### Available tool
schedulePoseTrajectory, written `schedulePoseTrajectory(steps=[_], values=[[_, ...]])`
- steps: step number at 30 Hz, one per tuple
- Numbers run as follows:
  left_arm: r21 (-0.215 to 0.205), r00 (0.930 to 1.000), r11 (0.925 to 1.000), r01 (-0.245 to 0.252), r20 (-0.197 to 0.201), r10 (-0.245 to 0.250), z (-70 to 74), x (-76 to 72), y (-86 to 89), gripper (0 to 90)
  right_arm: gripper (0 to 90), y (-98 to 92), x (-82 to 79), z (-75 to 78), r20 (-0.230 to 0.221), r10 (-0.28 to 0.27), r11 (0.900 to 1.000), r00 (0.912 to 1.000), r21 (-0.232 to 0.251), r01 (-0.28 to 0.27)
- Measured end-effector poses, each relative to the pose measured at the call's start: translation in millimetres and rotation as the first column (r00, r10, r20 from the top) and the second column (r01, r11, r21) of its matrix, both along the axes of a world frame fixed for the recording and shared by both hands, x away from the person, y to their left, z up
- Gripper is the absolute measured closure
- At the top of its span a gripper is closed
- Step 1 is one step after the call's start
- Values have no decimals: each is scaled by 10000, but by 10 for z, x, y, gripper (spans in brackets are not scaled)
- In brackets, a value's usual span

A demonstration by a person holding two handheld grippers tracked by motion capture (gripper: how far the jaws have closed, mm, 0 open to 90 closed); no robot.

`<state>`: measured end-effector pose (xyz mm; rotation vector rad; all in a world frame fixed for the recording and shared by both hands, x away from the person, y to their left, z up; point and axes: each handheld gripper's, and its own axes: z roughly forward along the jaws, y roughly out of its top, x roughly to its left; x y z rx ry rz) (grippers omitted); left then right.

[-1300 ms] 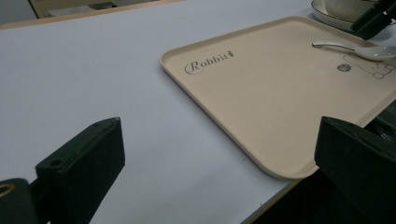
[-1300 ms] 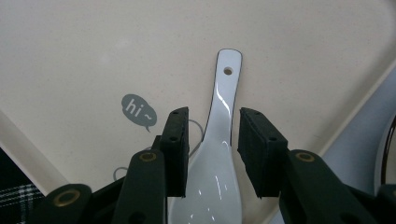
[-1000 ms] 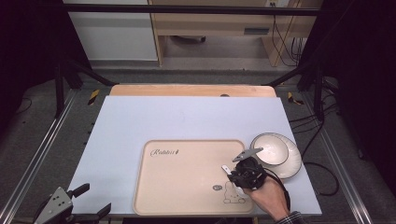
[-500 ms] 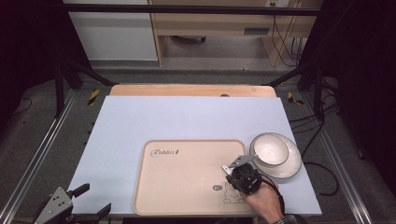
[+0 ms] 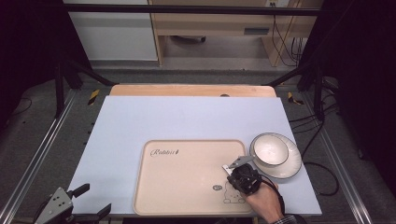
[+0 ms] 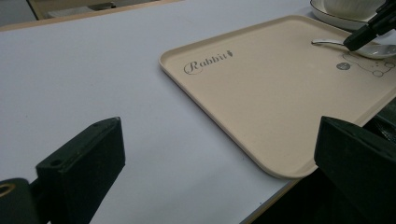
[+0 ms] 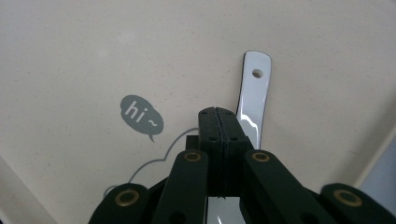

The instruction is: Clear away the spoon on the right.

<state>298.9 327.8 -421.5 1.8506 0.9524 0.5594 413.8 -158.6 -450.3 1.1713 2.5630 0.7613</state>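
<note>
The left tongs (image 5: 77, 212) sit at the near left edge of the tabletop (image 5: 140, 126), their 2 jaws spread wide apart with nothing between them. To their right, the right tongs (image 5: 232, 164), held in a hand (image 5: 262, 200), are pressed closed over the beige tray (image 5: 187, 186), a white spoon (image 7: 253, 100) lying just beside their tip. Beyond them, a white bowl (image 5: 270, 150) rests on a plate (image 5: 288, 167).
</note>
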Motion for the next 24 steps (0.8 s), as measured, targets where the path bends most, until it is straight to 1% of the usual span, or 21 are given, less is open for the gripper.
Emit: schedulePoseTrajectory(steps=[2, 4, 5, 8, 9, 10, 12, 13, 16, 18, 19, 21, 24], values=[[7, 10000, 10000, 10, -1, -10, 0, 0, -1, 14, 900, -10, 9, -4, 11, -44, 10000, 10000, -52, 44], [15, 10000, 10000, 12, 4, -12, 0, -1, -2, 14, 900, -9, 14, -7, -47, -252, 9997, 9997, 32, 252], [18, 10000, 10000, 15, 2, -15, 0, -1, -3, 14, 900, -21, 24, -6, -53, -208, 9998, 9998, -26, 208], [29, 10000, 10000, 26, 5, -26, 0, 0, -3, 14, 900, -41, 43, -12, 0, -319, 9995, 9995, -64, 319], [33, 10000, 10000, 28, 7, -28, 0, 0, -4, 14, 900, -44, 47, -11, -32, -423, 9991, 9991, -8, 423], [41, 10000, 10000, 31, 9, -31, 0, 0, -4, 14, 900, -62, 57, -12, 21, -403, 9992, 9992, -77, 403], [52, 10000, 10000, 34, 6, -34, 1, -1, -6, 14, 900, -64, 62, -10, -58, -656, 9978, 9978, 6, 656], [55, 10000, 10000, 27, 18, -27, 0, -1, -7, 14, 900, -77, 71, -14, 27, -572, 9984, 9984, 30, 572], [78, 10000, 10000, 34, 13, -34, 0, 0, -9, 14, 900, -86, 78, -8, -56, -696, 9976, 9976, 48, 697], [83, 10000, 10000, 36, 13, -37, 0, 0, -10, 14, 900, -102, 91, -14, 0, -604, 9982, 9982, 3, 604], [86, 10000, 10000, 41, 15, -41, 0, 0, -11, 14, 900, -95, 90, -15, -49, -731, 9973, 9973, 52, 731], [85, 10000, 10000, 41, 13, -41, 0, 0, -10, 14, 900, -93, 91, -14, -79, -787, 9969, 9969, 49, 787], [72, 10000, 10000, 40, 7, -40, -1, 1, -9, 14, 890, -106, 93, -10, 75, -611, 9981, 9981, 79, 610]])
